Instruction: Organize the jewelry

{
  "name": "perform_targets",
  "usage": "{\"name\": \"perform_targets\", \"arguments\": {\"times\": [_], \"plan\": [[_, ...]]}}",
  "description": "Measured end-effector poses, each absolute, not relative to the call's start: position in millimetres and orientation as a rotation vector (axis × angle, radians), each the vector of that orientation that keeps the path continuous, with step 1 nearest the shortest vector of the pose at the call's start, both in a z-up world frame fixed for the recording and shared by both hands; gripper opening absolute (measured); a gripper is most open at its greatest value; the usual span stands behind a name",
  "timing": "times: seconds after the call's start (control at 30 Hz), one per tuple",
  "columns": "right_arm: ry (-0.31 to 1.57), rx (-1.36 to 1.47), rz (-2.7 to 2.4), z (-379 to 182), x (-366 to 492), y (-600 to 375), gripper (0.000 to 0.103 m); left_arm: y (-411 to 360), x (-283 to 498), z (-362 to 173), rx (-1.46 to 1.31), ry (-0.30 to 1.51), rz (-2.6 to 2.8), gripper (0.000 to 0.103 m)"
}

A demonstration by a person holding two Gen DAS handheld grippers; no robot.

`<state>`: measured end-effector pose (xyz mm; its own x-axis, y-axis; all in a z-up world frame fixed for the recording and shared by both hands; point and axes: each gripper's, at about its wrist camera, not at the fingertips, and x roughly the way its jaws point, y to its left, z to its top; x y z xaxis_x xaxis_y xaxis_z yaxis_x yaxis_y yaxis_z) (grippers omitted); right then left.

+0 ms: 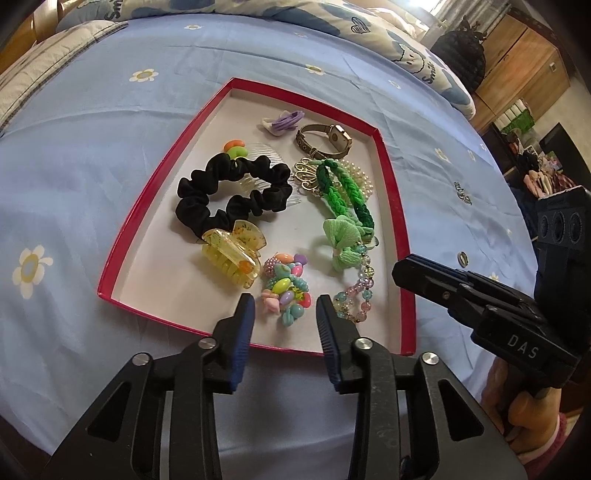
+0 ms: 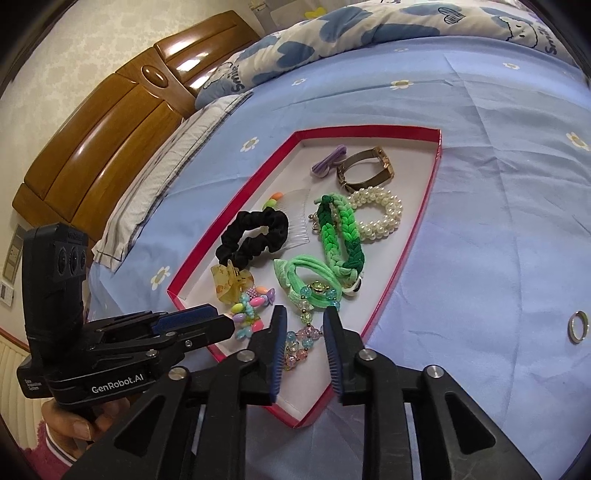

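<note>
A red-rimmed tray (image 1: pixel 136 225) lies on the blue bedsheet and holds a black scrunchie (image 1: pixel 232 192), a yellow claw clip (image 1: pixel 232 254), a colourful bead bracelet (image 1: pixel 286 291), a pastel glass-bead bracelet (image 1: pixel 356 291), green hair ties (image 1: pixel 343 199), a pearl bracelet (image 2: pixel 376 214), a watch (image 1: pixel 325 140) and a purple clip (image 1: pixel 282 120). My left gripper (image 1: pixel 284 306) is open and empty above the tray's near edge, by the colourful beads. My right gripper (image 2: pixel 304 321) is open and empty over the pastel beads (image 2: pixel 301 339). A silver ring (image 2: pixel 578 325) lies on the sheet right of the tray.
A small metal trinket (image 1: pixel 463 194) lies on the sheet beyond the ring (image 1: pixel 462 258). A folded quilt (image 2: pixel 332 29) lies at the far side, a wooden headboard (image 2: pixel 122 122) and pillow (image 2: pixel 166 177) to the left. Wooden cabinets (image 1: pixel 524 70) stand beyond the bed.
</note>
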<state>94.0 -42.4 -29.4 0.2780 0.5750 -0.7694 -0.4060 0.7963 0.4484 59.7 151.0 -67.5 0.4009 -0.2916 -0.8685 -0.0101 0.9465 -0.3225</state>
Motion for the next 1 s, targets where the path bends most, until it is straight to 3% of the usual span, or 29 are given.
{"name": "perform_targets", "arguments": {"times": [0.17, 0.23, 0.3, 0.5, 0.7, 0.8, 1.0], "plan": [[1.082, 0.206, 0.656, -21.8, 91.5, -50.4, 0.036, 151.0, 51.6, -58.5, -0.284, 1.124, -0.163, 0.050], [1.062, 0.224, 0.649, -17.5, 90.0, -55.3, 0.044, 151.6, 43.5, -51.3, -0.274, 1.099, -0.142, 0.071], [1.036, 0.249, 0.645, -13.1, 88.3, -60.4, 0.050, 154.7, 36.0, -46.7, -0.288, 1.076, -0.129, 0.078], [1.004, 0.334, 0.659, -8.3, 82.1, -74.3, 0.071, 171.2, 17.9, -44.4, -0.378, 1.054, -0.094, 0.080], [0.998, 0.416, 0.687, -8.2, 71.8, -81.3, 0.074, 173.2, 1.5, -35.4, -0.399, 1.029, -0.061, 0.081], [0.991, 0.444, 0.691, -6.9, 63.5, -84.4, 0.083, 171.3, -7.7, -29.7, -0.393, 1.013, -0.041, 0.085], [0.923, 0.417, 0.681, -2.3, 40.9, -93.4, 0.084, 167.0, -24.5, -25.8, -0.354, 0.995, 0.010, 0.086]]}}
